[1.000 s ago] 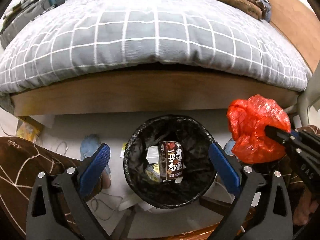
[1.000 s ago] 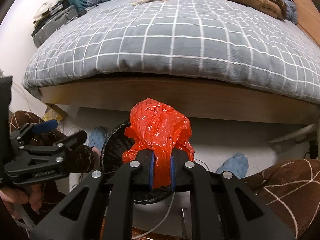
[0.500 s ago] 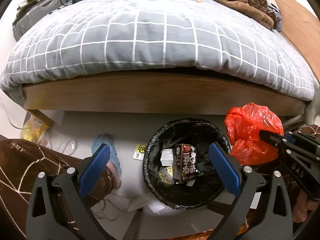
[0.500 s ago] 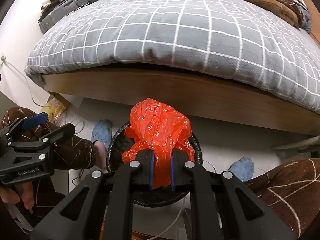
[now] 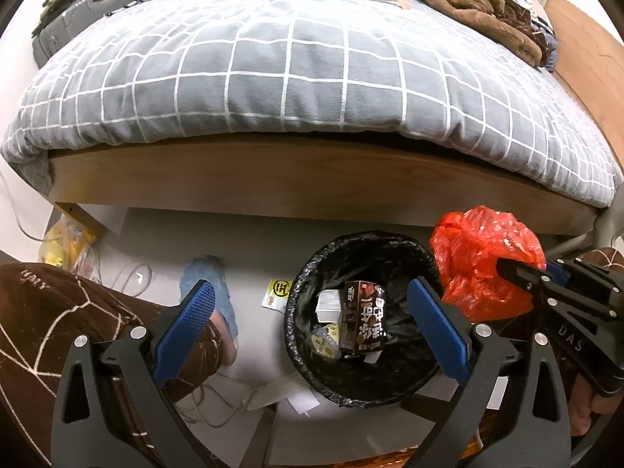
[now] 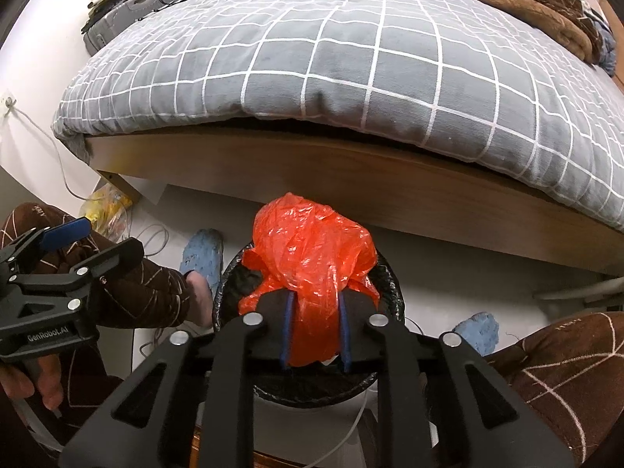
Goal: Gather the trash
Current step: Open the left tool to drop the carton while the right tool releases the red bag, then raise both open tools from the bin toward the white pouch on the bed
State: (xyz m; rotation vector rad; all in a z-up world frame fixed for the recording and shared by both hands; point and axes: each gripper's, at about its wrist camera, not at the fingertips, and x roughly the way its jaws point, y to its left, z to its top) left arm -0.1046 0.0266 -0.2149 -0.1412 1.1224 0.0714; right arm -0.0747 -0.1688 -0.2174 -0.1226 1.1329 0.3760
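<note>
Right hand-held gripper [image 6: 315, 335]: jaws opening, red plastic bag [image 6: 312, 265] between the blue pads, still touching.
Bag position: directly above the black-lined bin [image 5: 362, 319], beside the bed.
Left hand-held gripper [image 5: 312, 327]: spread wide, empty, over the bin.

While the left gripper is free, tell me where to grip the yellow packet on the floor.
Probably its left edge, from above with the open left gripper: the yellow packet lies flat, its right edge close against the bin.
</note>
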